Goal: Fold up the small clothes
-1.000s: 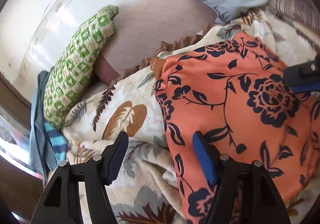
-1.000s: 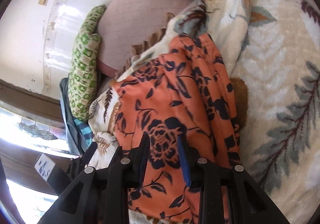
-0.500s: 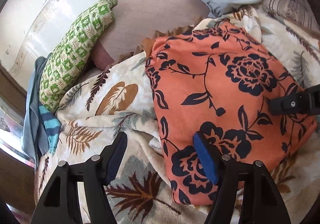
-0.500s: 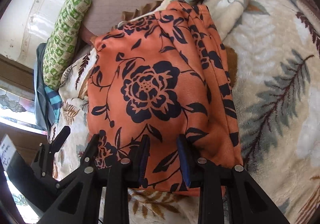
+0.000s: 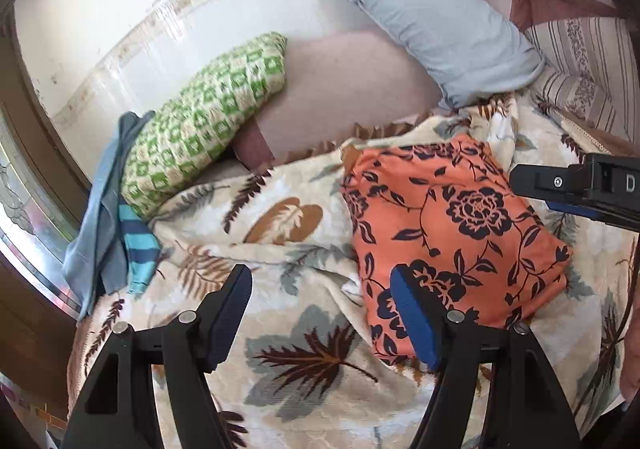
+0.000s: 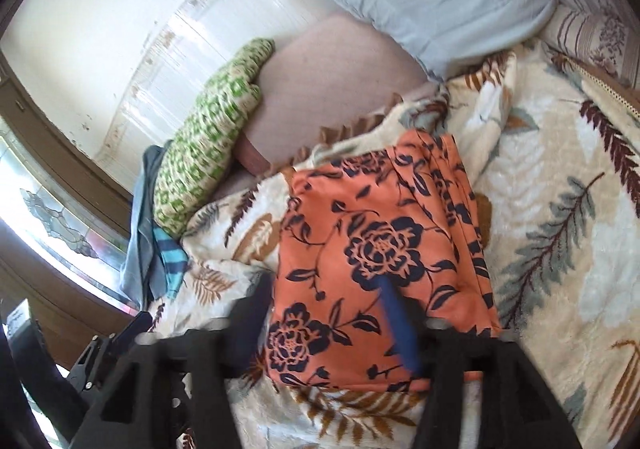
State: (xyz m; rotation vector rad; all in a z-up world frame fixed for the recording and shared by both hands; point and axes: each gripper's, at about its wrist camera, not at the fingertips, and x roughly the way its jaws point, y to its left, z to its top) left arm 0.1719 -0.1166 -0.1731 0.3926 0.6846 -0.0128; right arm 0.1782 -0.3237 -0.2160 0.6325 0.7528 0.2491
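An orange garment with dark navy flowers (image 5: pixel 452 233) lies folded into a rough rectangle on a leaf-print blanket (image 5: pixel 280 329). It also shows in the right wrist view (image 6: pixel 380 261). My left gripper (image 5: pixel 324 313) is open and empty, raised over the blanket, its right finger above the garment's near left corner. My right gripper (image 6: pixel 324 321) is open and blurred with motion, above the garment's near edge. Its body shows at the right of the left wrist view (image 5: pixel 580 185).
A green-and-white patterned pillow (image 5: pixel 204 121) and a light blue pillow (image 5: pixel 440 25) lie at the bed's far side by the wall. Blue cloths (image 5: pixel 116 209) hang at the left edge by a window. A striped cloth (image 5: pixel 580 69) lies at the far right.
My right gripper opened and let go of the orange garment, which now lies flat and folded. Both grippers drew back and up from it.
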